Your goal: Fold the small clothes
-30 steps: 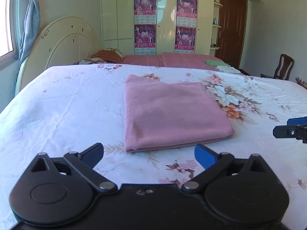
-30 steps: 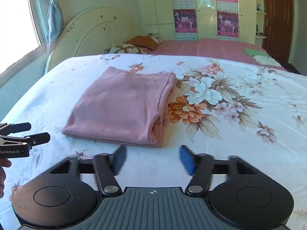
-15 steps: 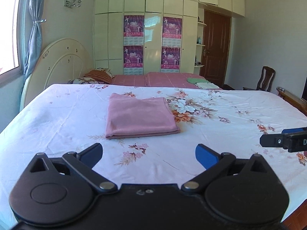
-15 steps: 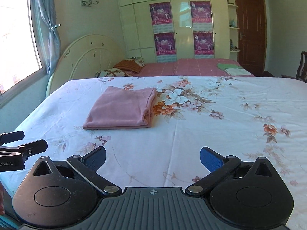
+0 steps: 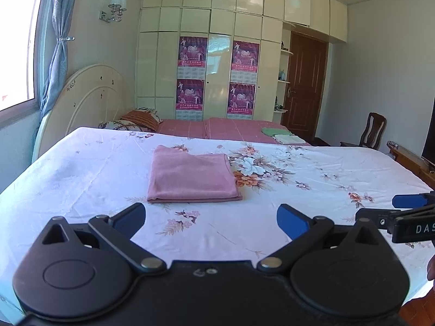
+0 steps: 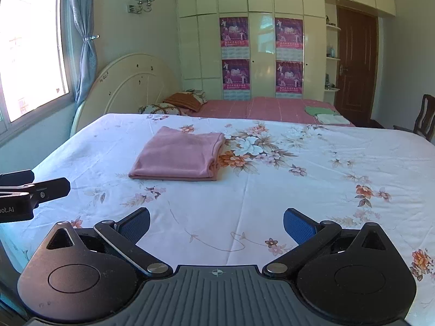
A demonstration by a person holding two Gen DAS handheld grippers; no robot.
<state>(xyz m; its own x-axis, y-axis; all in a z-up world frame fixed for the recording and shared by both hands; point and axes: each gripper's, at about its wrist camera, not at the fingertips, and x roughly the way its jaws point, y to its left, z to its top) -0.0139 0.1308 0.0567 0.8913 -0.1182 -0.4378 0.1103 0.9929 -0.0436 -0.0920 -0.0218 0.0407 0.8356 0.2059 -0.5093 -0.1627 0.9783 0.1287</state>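
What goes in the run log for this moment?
pink garment: folded, on bed | left tongs: open, empty | right tongs: open, empty

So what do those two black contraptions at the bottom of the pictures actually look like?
Each is a handheld gripper. The left gripper and right gripper have matte black bodies with two round discs, silver pivot pins and angled black arms ending in blue pads. The right one has a ribbed grey top plate. White lettering marks their sides. No cables or sleeves show.

A pink garment (image 5: 191,175) is lying flat, folded into a neat rectangle, on the flowered sheet (image 5: 312,168); its folded layers are showing along its right edge (image 6: 216,160).
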